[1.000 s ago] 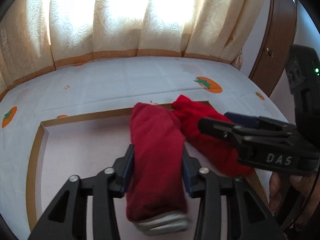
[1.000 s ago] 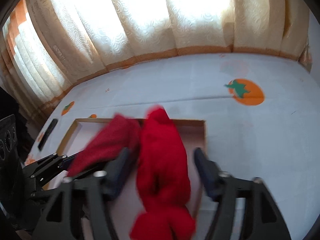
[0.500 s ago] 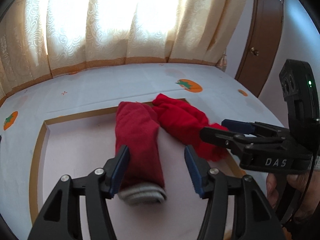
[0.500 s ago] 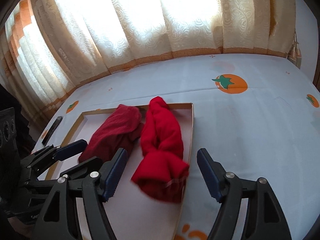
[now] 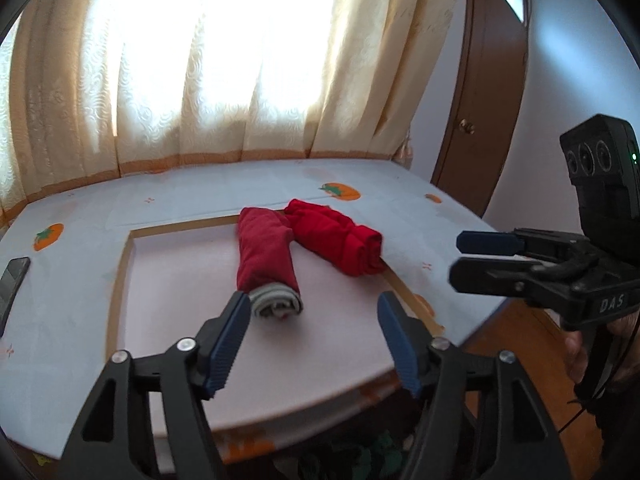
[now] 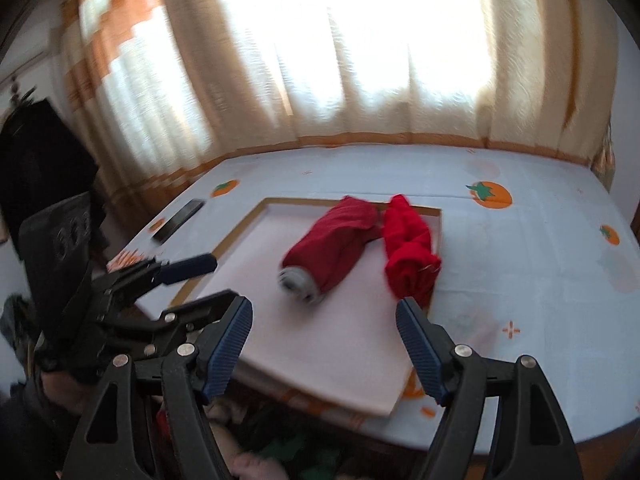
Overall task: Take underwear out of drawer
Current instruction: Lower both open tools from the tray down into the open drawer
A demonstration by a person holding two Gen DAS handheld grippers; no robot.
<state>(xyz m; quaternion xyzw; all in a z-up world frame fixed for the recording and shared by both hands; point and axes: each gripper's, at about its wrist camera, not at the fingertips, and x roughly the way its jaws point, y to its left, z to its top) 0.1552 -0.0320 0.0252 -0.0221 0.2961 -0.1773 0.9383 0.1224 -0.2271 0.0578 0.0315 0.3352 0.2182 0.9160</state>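
Left wrist view: left gripper (image 5: pixel 312 336) has nothing between its jaws, which are opening; the near end of the dark-red roll (image 5: pixel 266 258) sits just past its left pad, not pinched. Right gripper (image 6: pixel 324 344) is also spread and opening a touch more, nothing in it.

Task items: two rolled pieces of underwear lie on the pale board (image 5: pixel 180 272) w/ a tan rim, on the bed's white sheet (image 5: pixel 88 216) w/ orange fruit print. The dark-red roll shows a grey waistband at its near end. The bright-red roll (image 5: pixel 340 240) lies beside it, touching at the far ends, its near end on or over the board's right rim. Both are out of the drawer, so this pair looks done.

At the bottom of the right wrist view there's a dark jumble of fabric (image 6: pixel 288 452) below the bed edge, prob. the drawer contents, but it's blurred and cropped so I can't be sure.

Risks from here:
- Both grippers are close together over the bed edge; swinging down for more could knock them into each other.
- Bright-red roll could slide off the rim if the board gets bumped.
- Loosely rolled cloth may unroll if nudged.
- Phone-like dark slab (image 6: pixel 178 220) near the left edge of the bed could get swept off.
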